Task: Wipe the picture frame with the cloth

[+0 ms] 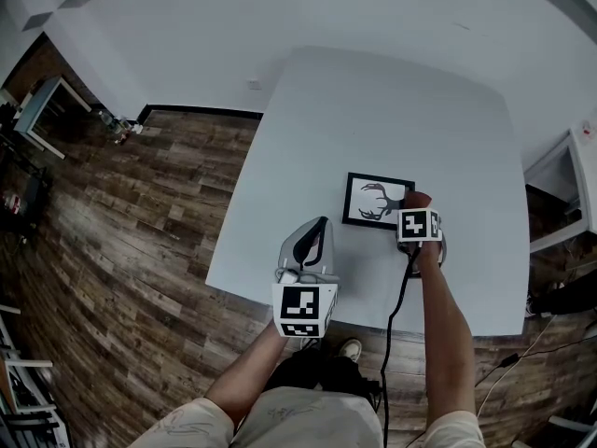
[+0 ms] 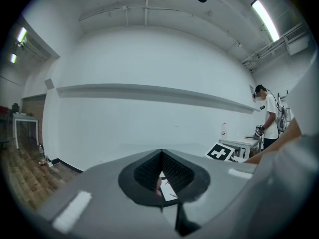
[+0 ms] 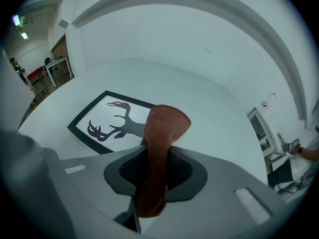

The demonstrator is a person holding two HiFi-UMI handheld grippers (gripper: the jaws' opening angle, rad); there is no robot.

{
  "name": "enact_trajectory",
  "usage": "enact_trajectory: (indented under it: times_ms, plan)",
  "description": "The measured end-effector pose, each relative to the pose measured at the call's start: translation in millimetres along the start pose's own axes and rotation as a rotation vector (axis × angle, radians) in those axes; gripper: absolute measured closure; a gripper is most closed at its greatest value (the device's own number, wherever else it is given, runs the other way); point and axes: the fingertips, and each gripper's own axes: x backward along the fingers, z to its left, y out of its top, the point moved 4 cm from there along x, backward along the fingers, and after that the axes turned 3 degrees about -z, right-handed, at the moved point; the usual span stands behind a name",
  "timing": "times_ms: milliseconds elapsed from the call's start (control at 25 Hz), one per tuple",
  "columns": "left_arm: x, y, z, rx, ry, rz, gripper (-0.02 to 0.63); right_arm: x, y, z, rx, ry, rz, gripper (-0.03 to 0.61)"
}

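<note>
The picture frame lies flat on the white table; it has a black border and a dark antler print. My right gripper hovers at the frame's right edge, shut on a reddish-brown cloth that sticks up out of its jaws, above the frame's near right part. The cloth shows as a small brown tip in the head view. My left gripper is left of the frame near the table's front edge, its jaws meeting with nothing held. A sliver of the frame shows through them.
Wooden floor surrounds the table on the left and front. A white cabinet stands to the right and a small table far left. A black cable hangs from the right gripper. A person stands far off by a small table.
</note>
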Motion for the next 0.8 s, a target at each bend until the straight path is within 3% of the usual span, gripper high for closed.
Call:
enact_trajectory:
  times_ms: [240, 640, 800]
  plan:
    - [0.1, 6.3, -4.0, 0.027, -0.008, -0.003, 0.614, 16.6, 5.7, 9.4, 0.018, 0.008, -0.098, 0.469]
    - [-4.1, 26.9, -21.3, 0.012, -0.031, -0.041, 0.614, 143.4, 29.8, 21.7, -0.020, 0.057, -0.621, 0.469]
    - [-1.0, 39.1, -32.5, -0.003, -0.045, -0.066, 0.614, 200.7, 29.7, 16.8, -0.089, 0.064, -0.772, 0.469]
